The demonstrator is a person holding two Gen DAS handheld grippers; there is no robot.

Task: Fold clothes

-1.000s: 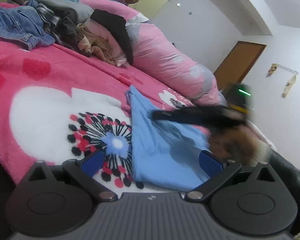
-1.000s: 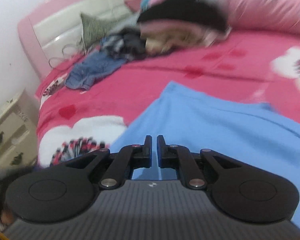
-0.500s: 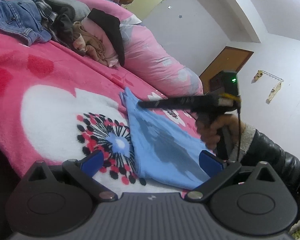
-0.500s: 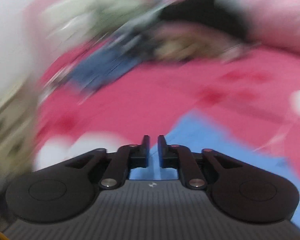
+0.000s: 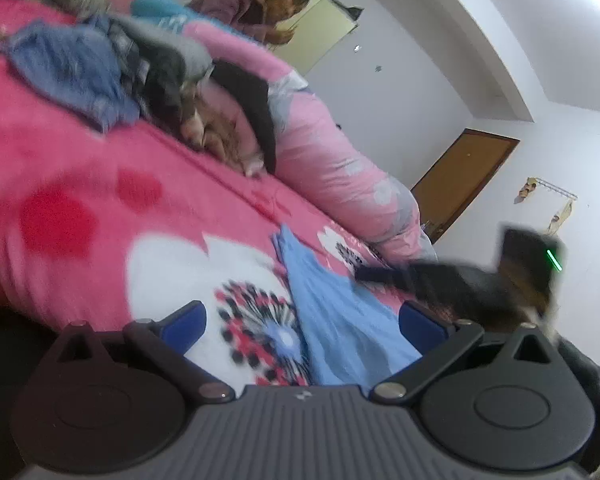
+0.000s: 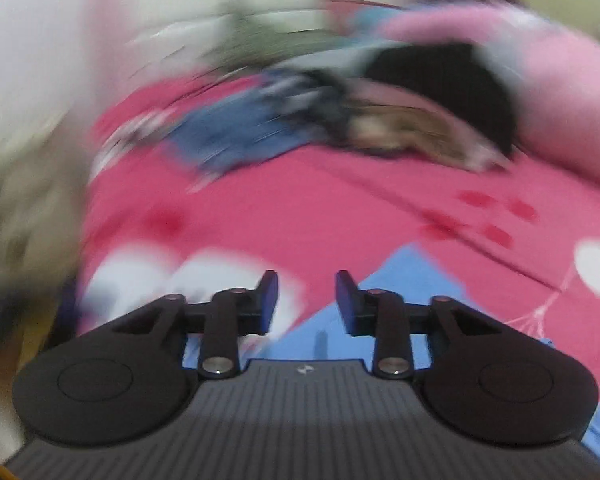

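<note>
Bed (image 5: 80,184) first: your blue garment (image 5: 340,320) lies flat on its pink blanket. Right gripper (image 6: 307,294), pinched together a second ago, is opening with nothing between its jaws; that fold looks released. Left gripper (image 5: 300,328) stands wide apart, empty. Only the left view shows your right gripper from outside, above the cloth's edge.

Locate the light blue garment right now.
The light blue garment lies flat on the pink blanket, right of its flower print in the left wrist view, with the pile of unfolded clothes beyond it.
</note>
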